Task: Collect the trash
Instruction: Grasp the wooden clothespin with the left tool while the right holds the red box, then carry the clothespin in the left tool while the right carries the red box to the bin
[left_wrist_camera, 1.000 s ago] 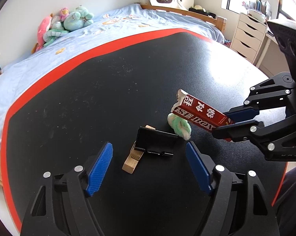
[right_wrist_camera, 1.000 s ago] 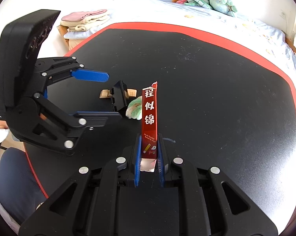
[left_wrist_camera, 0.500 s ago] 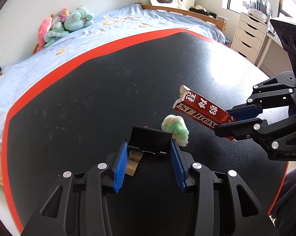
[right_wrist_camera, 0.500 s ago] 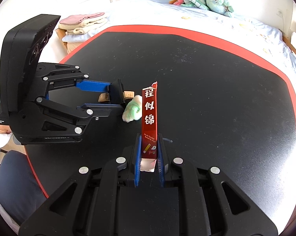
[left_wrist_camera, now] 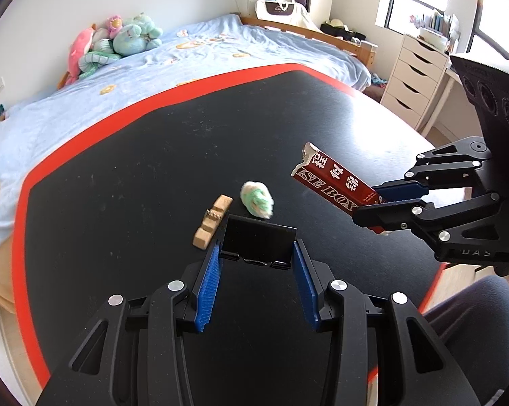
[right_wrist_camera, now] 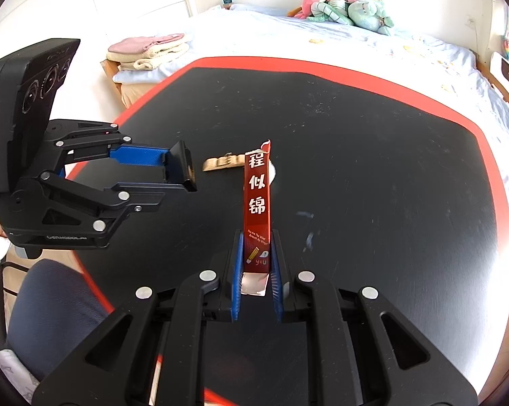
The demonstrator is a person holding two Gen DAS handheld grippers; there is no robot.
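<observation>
In the right wrist view, most of the green-and-white wad [right_wrist_camera: 272,170] is hidden behind the red carton [right_wrist_camera: 256,203], and only a pale sliver is seen at the carton's right edge. The carton's lower end is covered by the right gripper [right_wrist_camera: 256,267]'s blue pads [right_wrist_camera: 236,270]. In the left wrist view, the small print on the carton [left_wrist_camera: 335,186] cannot be read in full, its lower end being masked by the right gripper [left_wrist_camera: 386,199]. The black binder clip [left_wrist_camera: 258,242]'s handles are partly concealed between the left gripper [left_wrist_camera: 256,270]'s pads [left_wrist_camera: 208,291].

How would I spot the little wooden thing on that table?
Start at the black table with the red edge, near its middle. The wooden clothespin lies flat beside a fuzzy green-and-white ball; it is the only pale, straight wooden piece there.
</observation>
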